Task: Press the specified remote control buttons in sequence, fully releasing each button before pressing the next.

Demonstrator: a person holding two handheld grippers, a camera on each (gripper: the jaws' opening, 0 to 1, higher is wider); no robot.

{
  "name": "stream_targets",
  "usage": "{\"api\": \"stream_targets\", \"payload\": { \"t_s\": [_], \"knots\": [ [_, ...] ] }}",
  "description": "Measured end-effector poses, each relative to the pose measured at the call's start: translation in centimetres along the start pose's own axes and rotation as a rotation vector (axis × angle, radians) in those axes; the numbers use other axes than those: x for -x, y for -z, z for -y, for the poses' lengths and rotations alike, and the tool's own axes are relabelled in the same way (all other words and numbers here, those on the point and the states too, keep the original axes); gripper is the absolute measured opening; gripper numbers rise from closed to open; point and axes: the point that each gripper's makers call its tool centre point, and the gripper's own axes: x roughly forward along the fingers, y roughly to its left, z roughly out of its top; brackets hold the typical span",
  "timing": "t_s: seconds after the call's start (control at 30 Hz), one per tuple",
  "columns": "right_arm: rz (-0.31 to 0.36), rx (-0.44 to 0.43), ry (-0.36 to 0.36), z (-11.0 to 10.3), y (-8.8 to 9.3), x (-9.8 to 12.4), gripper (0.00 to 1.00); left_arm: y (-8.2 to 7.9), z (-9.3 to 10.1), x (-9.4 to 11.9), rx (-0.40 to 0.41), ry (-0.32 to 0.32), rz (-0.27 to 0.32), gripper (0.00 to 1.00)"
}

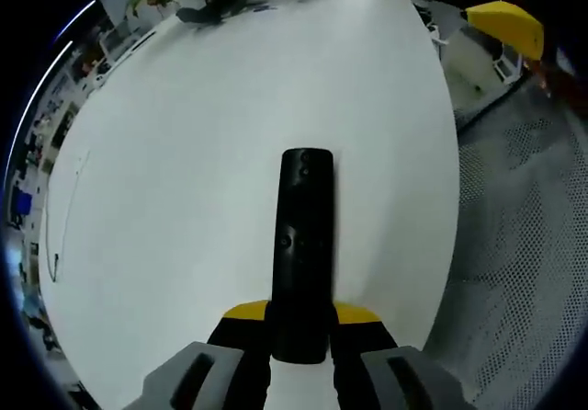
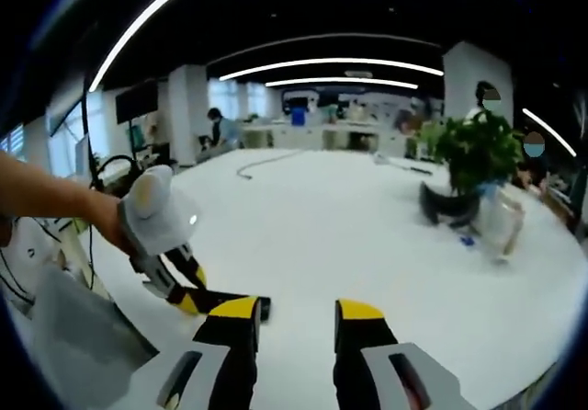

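A long black remote control (image 1: 305, 244) points away from me over the white table (image 1: 184, 153). My left gripper (image 1: 301, 323) is shut on its near end, the yellow-tipped jaws pressed against both sides. In the right gripper view, my right gripper (image 2: 299, 323) hovers low over the table (image 2: 367, 244), open with nothing between its jaws. At its left a hand holds the left gripper (image 2: 197, 295), and a dark end of the remote (image 2: 253, 306) pokes out beside it.
A potted plant (image 2: 473, 153) and a clear container (image 2: 501, 226) stand at the far right of the table. A thin cable (image 2: 266, 162) lies across the far side. A yellow chair (image 1: 505, 19) and grey patterned floor (image 1: 524, 244) lie beyond the table edge.
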Motion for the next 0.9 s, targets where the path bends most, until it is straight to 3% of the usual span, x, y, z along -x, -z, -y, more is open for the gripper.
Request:
{"api": "stream_targets", "payload": {
  "t_s": [0.33,0.43,0.67,0.9],
  "knots": [
    [-0.062,0.014,-0.028,-0.7,1.1,-0.2,0.11,0.3,2.2,0.1,-0.015,0.007,0.025,0.23],
    [-0.108,0.026,-0.046,-1.2,1.7,-0.4,0.04,0.3,2.7,0.2,-0.020,0.008,0.040,0.23],
    [-0.128,0.052,-0.073,-1.7,2.0,-0.4,0.00,0.4,4.0,0.2,0.006,0.007,0.080,0.23],
    [-0.153,0.073,-0.092,-2.2,2.4,-0.4,0.00,0.4,5.4,0.3,0.061,0.000,0.166,0.23]
  ]
}}
